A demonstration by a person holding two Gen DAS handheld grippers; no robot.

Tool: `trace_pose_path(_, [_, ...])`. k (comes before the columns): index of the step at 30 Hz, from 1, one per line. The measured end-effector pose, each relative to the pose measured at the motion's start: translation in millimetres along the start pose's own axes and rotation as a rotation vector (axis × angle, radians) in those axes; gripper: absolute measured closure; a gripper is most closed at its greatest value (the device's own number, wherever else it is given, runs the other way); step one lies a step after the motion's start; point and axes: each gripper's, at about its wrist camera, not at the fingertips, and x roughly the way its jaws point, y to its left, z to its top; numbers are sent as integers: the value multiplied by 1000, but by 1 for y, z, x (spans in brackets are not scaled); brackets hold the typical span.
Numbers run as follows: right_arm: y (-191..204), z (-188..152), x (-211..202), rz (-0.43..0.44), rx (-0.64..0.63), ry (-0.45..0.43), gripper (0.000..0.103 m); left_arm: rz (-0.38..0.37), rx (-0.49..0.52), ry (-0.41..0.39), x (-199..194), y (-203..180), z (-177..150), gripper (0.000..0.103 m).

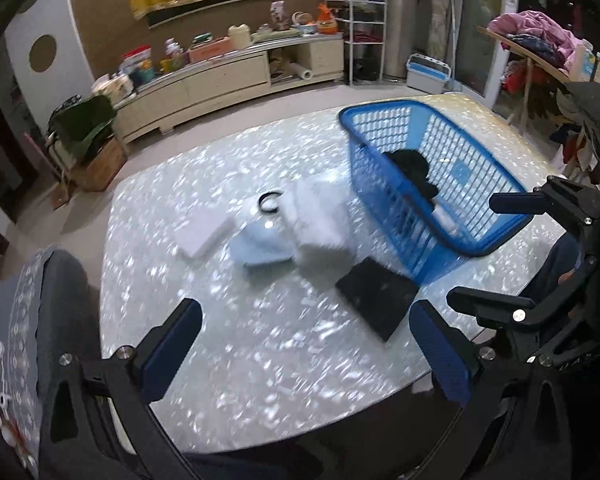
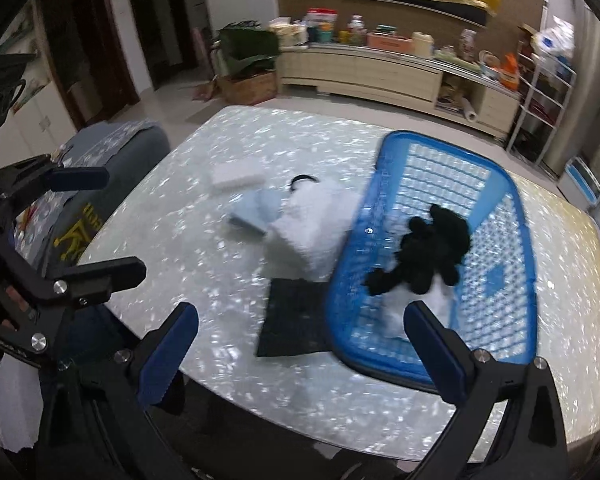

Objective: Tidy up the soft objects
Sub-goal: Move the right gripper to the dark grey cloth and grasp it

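Both grippers, left (image 1: pixel 306 354) and right (image 2: pixel 300 350), hovered over the counter (image 1: pixel 260 340), jaws spread, empty; black cloth (image 2: pixel 428 256) lay in basket (image 2: pixel 512 320).

Your left gripper (image 1: pixel 306 344) and right gripper (image 2: pixel 302 348) look alike: black frames, shiny round screws, and flat blue pads (image 1: pixel 172 350).

Bare table top (image 1: pixel 260 344) is lying open straight ahead of the left gripper (image 1: pixel 306 346). At one o'clock the black cloth (image 1: pixel 376 296) is blocking, touching the blue basket (image 1: pixel 512 188); white towel (image 1: pixel 320 220) and light-blue cloth (image 1: pixel 260 244) are crowding twelve o'clock.
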Motion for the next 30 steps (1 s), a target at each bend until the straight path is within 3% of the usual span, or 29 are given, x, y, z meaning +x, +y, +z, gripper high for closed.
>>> trace_pose_path(8, [39, -4, 21, 37, -75, 34, 0, 19, -61, 30, -4, 27, -46, 0])
trace_pose_path(13, [54, -8, 33, 74, -98, 83, 9, 10, -115, 70, 5, 37, -70, 0])
trace_pose_path(17, [59, -13, 47, 114, -91, 133, 9, -3, -128, 87, 12, 36, -83, 0])
trace_pose_path(30, [49, -23, 98, 50, -81, 247, 13, 17, -135, 176, 66, 35, -96, 0])
